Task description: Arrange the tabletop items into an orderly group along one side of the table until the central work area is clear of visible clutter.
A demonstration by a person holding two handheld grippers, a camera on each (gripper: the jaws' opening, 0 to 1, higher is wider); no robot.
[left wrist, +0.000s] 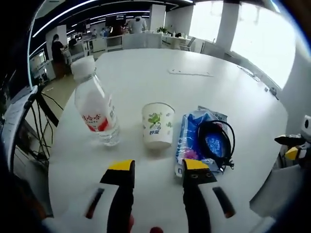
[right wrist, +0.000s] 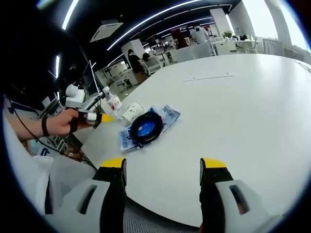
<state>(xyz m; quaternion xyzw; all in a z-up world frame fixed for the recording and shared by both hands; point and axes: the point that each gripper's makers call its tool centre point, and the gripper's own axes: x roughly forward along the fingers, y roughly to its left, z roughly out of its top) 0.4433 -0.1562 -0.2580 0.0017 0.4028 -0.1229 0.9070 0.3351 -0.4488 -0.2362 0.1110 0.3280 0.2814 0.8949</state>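
A clear water bottle (left wrist: 96,104) with a white cap and red label stands at the left of the white round table (left wrist: 160,63). Right of it stand a paper cup (left wrist: 157,124) with green print and a blue tissue pack (left wrist: 197,141) with a coiled black cable (left wrist: 216,138) lying on it. My left gripper (left wrist: 158,171) is open just short of the cup, nothing between its yellow-tipped jaws. In the right gripper view the bottle (right wrist: 112,102), cup (right wrist: 131,111), tissue pack (right wrist: 167,116) and cable (right wrist: 145,128) sit near the table's left edge; my right gripper (right wrist: 163,167) is open, well back.
A person's hand (right wrist: 60,122) holds the left gripper at the table edge. The right gripper's tip (left wrist: 291,145) shows at the right edge of the left gripper view. A thin flat strip (left wrist: 190,73) lies far across the table. Cables and stands are off the left edge.
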